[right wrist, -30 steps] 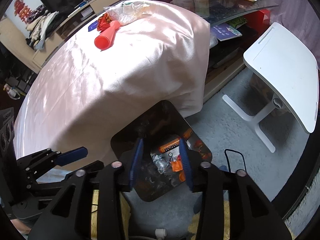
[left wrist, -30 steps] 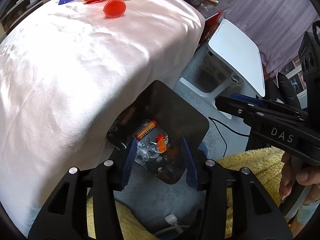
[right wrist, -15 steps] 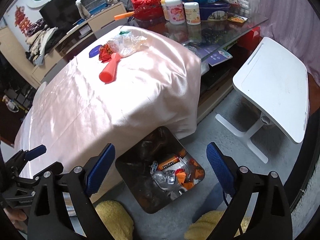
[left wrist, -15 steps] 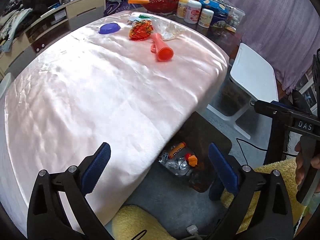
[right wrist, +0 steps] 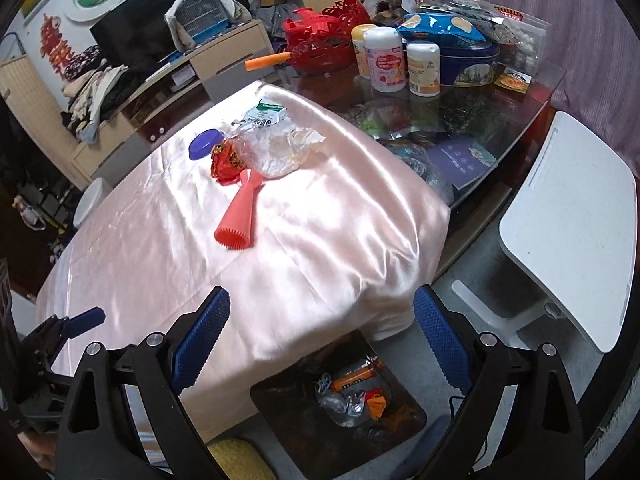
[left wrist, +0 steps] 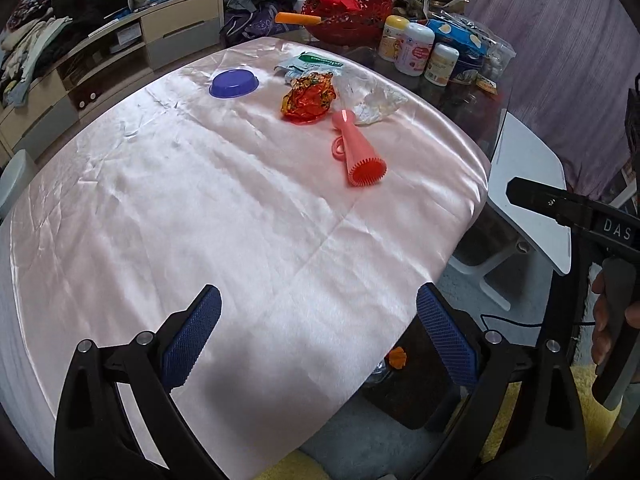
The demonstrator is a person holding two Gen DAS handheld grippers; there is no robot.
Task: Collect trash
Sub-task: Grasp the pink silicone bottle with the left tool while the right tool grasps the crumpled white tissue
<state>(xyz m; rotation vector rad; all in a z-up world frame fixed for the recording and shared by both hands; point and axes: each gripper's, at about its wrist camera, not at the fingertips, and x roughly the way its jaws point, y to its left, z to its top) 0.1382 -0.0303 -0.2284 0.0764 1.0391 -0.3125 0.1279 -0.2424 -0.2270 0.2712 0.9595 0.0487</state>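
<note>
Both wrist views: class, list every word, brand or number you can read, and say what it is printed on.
"DAS": right gripper body.
"m&m": orange wrapper in the bin.
Jar labels, green-and-white packet, snack bags: print too small to read.

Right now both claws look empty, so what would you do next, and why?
Probably reach the left gripper forward toward the crumpled red wrapper. Both sets of jaws stand open and empty, the bin already holds scraps, and the wrapper lies on the pink cloth.
</note>
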